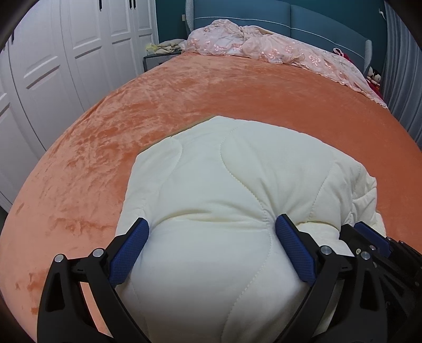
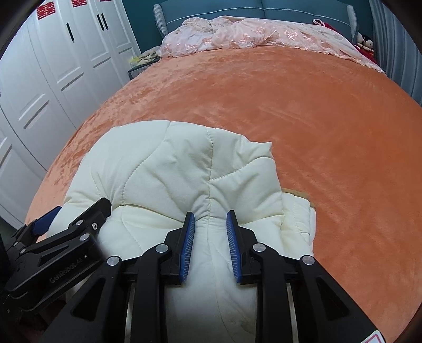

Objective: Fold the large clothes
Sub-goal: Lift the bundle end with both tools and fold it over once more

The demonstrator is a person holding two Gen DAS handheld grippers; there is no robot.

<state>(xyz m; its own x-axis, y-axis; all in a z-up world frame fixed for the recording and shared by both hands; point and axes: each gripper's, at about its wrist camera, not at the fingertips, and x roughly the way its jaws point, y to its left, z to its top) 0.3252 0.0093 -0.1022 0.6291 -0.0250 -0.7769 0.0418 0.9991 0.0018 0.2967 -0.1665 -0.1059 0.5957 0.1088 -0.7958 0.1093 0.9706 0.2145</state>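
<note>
Your cream quilted coat (image 1: 211, 190) lies bunched on the near part of the bed (image 1: 92, 158), on the orange plush cover, a little toward the near edge and roughly mid-width.

Your left hand-held gripper (image 1: 212, 227) stands wide, its blue pads (image 1: 129, 250) set on either side of a thick padded bulge of the coat. The pads dent the fabric on both sides, so they touch it, but at this width it is hard to say whether they truly pinch it or only straddle it.

Your right hand-held gripper (image 2: 210, 219) is narrow, and its pads (image 2: 187, 248) are closed on a raised fold of the coat along a seam; the fabric puckers between them.

The two sit just beside each other at the near side of the coat: in the left view the right one shows at the right edge, and in the right view the left one shows at the left edge.

At the far end of the bed a pink lace spread (image 2: 250, 34) is heaped against a blue headboard (image 2: 237, 8). White wardrobe doors (image 2: 52, 66) stand along the left.
</note>
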